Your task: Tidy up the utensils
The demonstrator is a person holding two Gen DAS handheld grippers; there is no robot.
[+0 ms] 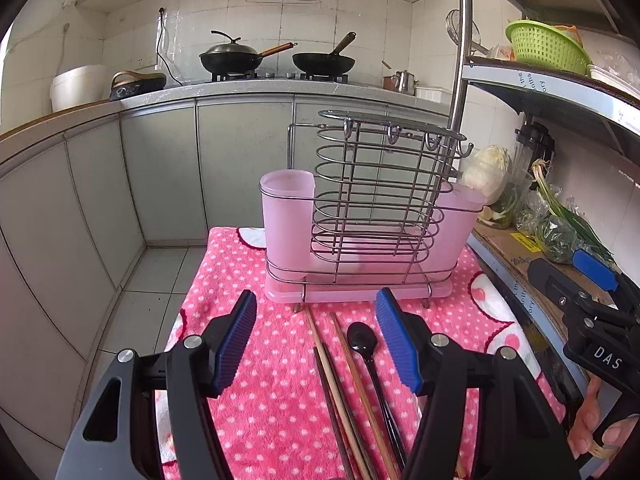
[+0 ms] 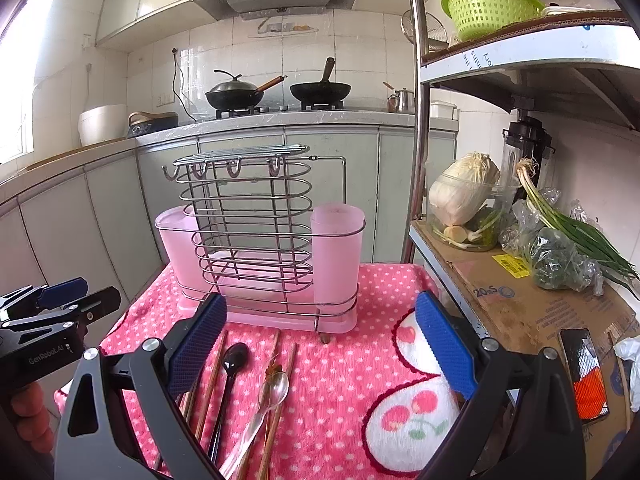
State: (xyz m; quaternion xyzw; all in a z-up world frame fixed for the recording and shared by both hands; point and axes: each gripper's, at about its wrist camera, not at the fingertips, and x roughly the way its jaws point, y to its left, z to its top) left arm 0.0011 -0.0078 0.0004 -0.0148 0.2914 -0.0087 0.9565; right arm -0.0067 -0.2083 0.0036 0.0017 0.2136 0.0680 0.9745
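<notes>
Two hand-held grippers are in view. The left hand-held gripper [image 1: 316, 344] hovers with its blue pads wide apart and nothing between them, above the utensils lying on the pink polka-dot towel [image 2: 340, 368] that covers the bench. The right hand-held gripper [image 2: 320, 344] is likewise spread wide and empty, over the same towel.

One wire utensil rack [image 1: 372, 208] stands upright at the far end of the towel on a pink tray, with two frosted pink cups, one at each end: the one on the left in the left wrist view [image 1: 286, 216] and the other [image 1: 456, 232]. Four hooks hang along its top rail.

In front of the rack, just beside each other, lie one black spoon [image 2: 234, 364], one clear plastic spoon [image 2: 274, 394], and several wooden chopsticks [image 1: 340, 384]; their exact number cannot be told because they overlap.

Two black pans sit on the stove behind. One green colander [image 2: 486, 8] sits on the upper shelf.

Readable writing: "DAS" on the right gripper body in the left wrist view, and "GenRobot.AI" on the left gripper body in the right wrist view. The cardboard's print is upside down and unclear.
</notes>
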